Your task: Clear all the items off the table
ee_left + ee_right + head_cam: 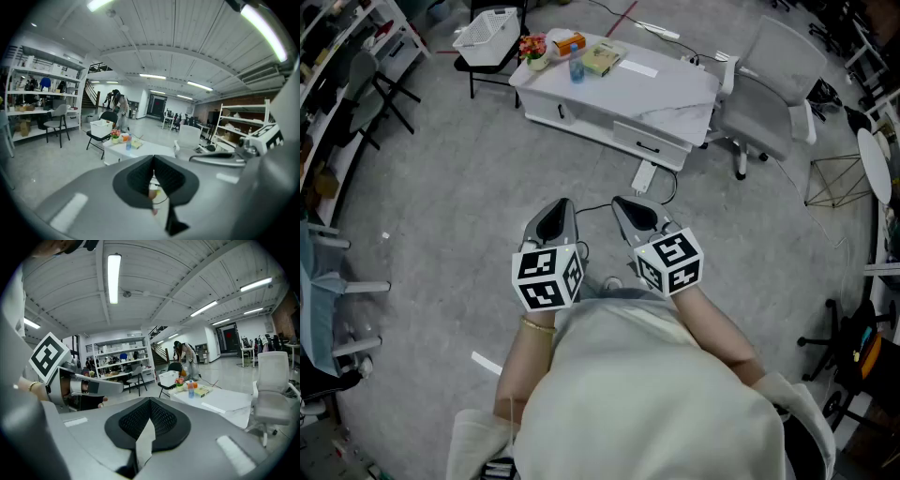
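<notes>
Right, you're holding both grippers up in front of your chest, side by side and not touching. The left gripper (pixel 558 211) has its jaws pressed together with nothing between them. The right gripper (pixel 628 208) is the same, pads closed and empty. Both point forward and a little down toward the white table (pixel 666 89), which stands well apart from you across the grey floor.

The items sit clustered at the table's left end in the head view. There's a small pot of flowers (pixel 533 49) with an orange box (pixel 568 42) just beside it. A blue bottle (pixel 577 68) stands near those. A yellowish book (pixel 603 58) lies to its right, with a white paper strip (pixel 638 67) next to it.

A white basket (pixel 487 33) rests on a black folding chair (pixel 478 66) at that same end. A grey office chair (pixel 773 75) stands at the other end.
</notes>
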`<move>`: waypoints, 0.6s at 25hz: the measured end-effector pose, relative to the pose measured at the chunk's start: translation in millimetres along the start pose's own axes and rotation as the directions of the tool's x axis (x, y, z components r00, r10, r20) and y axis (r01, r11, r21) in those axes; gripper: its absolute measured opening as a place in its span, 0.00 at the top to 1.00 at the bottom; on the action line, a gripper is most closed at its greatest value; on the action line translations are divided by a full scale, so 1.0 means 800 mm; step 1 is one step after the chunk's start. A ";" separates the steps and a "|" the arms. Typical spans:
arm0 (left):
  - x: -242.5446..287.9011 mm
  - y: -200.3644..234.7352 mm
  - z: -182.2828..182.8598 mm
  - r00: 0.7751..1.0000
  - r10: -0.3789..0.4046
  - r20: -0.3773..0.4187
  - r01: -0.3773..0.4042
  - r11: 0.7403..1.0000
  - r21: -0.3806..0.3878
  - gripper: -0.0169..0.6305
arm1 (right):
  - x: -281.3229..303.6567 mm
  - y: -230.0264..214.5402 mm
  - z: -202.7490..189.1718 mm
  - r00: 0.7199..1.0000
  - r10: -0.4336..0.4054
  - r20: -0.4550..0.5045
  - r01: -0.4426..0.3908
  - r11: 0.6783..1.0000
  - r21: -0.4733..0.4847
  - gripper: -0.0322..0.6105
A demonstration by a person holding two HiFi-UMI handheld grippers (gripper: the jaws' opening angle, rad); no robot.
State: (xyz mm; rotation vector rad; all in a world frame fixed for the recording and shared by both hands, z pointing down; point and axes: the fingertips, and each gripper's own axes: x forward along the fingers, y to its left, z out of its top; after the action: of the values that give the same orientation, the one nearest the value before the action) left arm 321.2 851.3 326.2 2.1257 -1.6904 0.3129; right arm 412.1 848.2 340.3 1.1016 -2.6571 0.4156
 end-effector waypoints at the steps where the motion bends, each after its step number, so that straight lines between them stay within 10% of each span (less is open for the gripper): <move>1: 0.000 0.001 0.000 1.000 0.007 0.001 -0.007 1.000 -0.004 0.96 | 0.000 0.000 0.000 1.000 0.003 0.002 -0.003 1.000 -0.002 0.95; 15: -0.011 0.000 -0.010 0.999 0.044 0.005 -0.044 0.998 -0.039 0.96 | -0.002 0.010 -0.012 0.997 0.072 -0.005 -0.072 0.997 0.014 0.95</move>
State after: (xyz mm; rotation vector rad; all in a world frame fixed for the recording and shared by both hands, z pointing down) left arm 319.7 862.5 329.8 2.0657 -1.7345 0.2850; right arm 408.2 858.1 347.0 1.0098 -2.6992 0.4508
